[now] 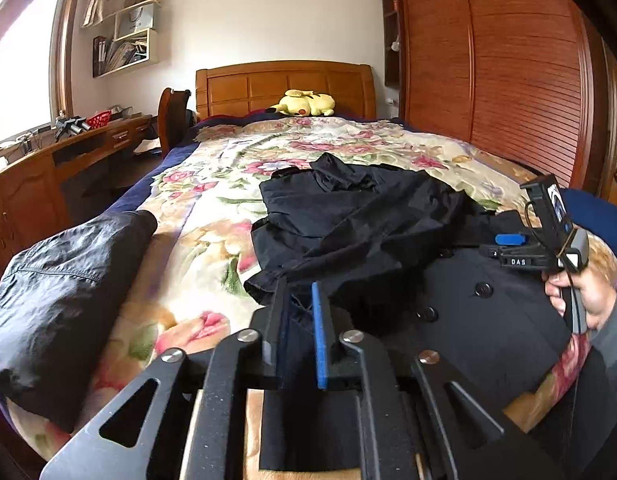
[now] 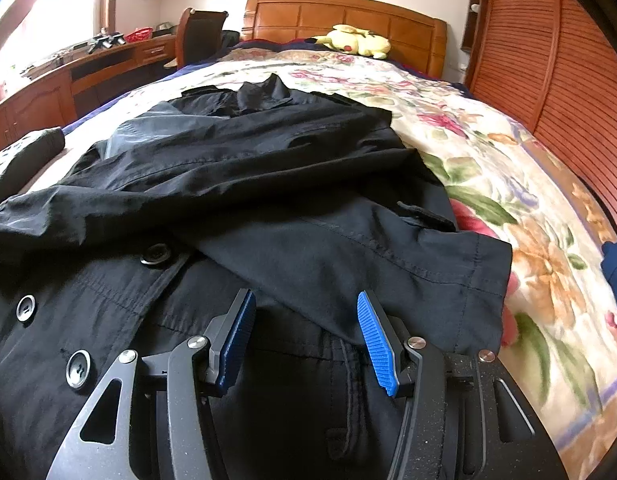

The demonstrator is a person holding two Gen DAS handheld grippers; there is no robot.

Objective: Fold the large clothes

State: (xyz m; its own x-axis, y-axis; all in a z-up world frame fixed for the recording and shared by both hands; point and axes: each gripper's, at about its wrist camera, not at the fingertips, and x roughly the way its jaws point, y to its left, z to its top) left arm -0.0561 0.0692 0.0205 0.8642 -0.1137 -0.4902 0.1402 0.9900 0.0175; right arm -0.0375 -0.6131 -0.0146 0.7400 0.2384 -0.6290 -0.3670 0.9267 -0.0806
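A large black coat with round buttons lies spread on the floral bedspread, one sleeve folded across its front. My left gripper sits low at the coat's near edge. Its jaws stand a narrow gap apart, with a fold of the dark cloth lying loosely in the gap. My right gripper hovers over the coat's lower front, blue pads wide apart and nothing between them. It also shows in the left wrist view, held by a hand.
A second dark garment lies bundled at the bed's left edge. A yellow plush toy rests by the wooden headboard. A slatted wardrobe runs along the right; a desk and a chair stand on the left.
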